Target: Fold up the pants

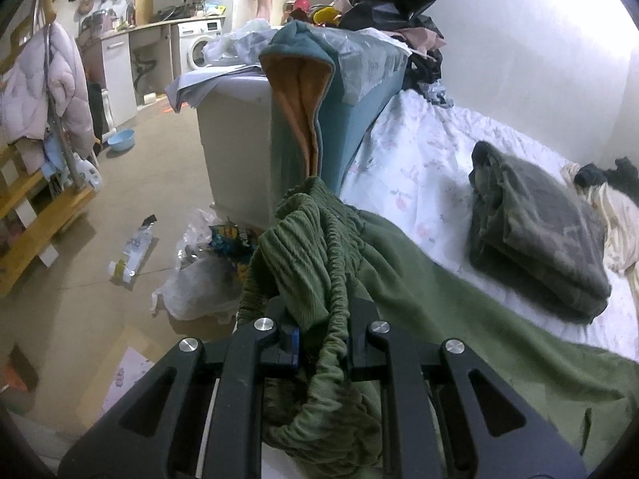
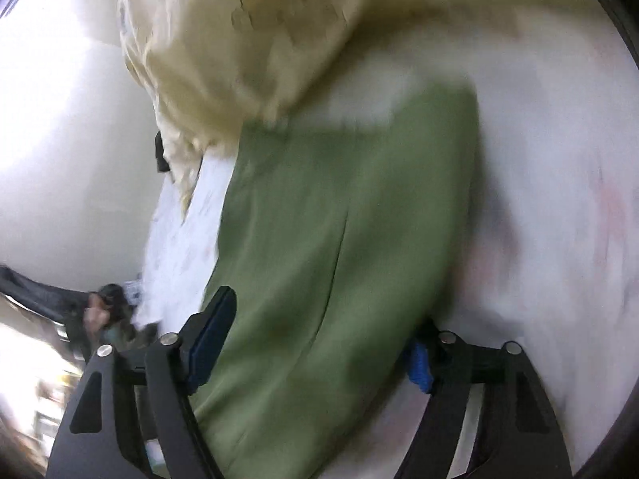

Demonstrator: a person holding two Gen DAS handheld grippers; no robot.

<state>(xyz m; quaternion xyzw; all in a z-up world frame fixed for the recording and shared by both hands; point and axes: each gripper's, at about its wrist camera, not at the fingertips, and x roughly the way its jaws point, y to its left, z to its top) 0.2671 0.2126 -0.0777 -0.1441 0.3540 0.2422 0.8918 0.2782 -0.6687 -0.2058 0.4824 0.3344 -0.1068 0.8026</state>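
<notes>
Green pants (image 1: 439,279) are sprawled across the bed (image 1: 419,159), waistband bunched at 6 o'clock. Left gripper (image 1: 321,343) is clamped on that elastic; right gripper (image 2: 315,343) hangs wide open over a leg. Soft, floppy, light stuff, so I'd grab a leg hem.

- A bed (image 1: 419,167) covered by a white sheet with a faint floral print is seen ahead of the left tongs (image 1: 323,343).
- Green pants (image 1: 459,303) are spread across the sheet, stretching rightward from these tongs.
- A folded grey-green garment (image 1: 535,231) is laid on the sheet, ahead and right of these tongs.
- Cream fabric (image 2: 239,48) is heaped on the sheet beyond the right tongs (image 2: 315,343).
</notes>
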